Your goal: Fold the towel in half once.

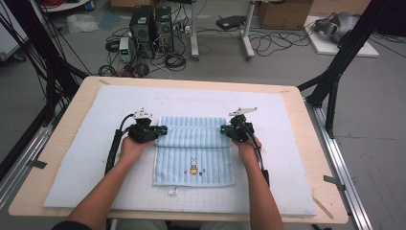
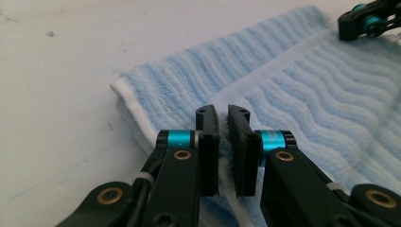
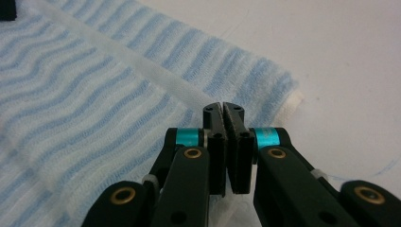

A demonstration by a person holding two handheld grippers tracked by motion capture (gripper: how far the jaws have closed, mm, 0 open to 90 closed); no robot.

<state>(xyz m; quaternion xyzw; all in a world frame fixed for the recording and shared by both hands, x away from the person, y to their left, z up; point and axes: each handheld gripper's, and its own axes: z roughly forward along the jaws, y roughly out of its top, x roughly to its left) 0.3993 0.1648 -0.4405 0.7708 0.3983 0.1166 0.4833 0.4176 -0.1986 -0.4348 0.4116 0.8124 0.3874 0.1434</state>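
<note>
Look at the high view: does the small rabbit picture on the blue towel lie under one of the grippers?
No: the rabbit picture sits bare on the towel, nearer the person than both grippers.

Support surface: a light wooden table [image 1: 306,143] with rounded corners, covered over most of its top by a white gridded mat [image 1: 86,148] that leaves a bare wood margin on every side. A pale blue ribbed towel [image 1: 194,151] lies flat near the mat's centre, its far edge folded over onto itself, with a small rabbit motif [image 1: 194,166] on its near half. A small white tag [image 1: 173,191] lies on the mat just beyond the towel's near edge.
</note>
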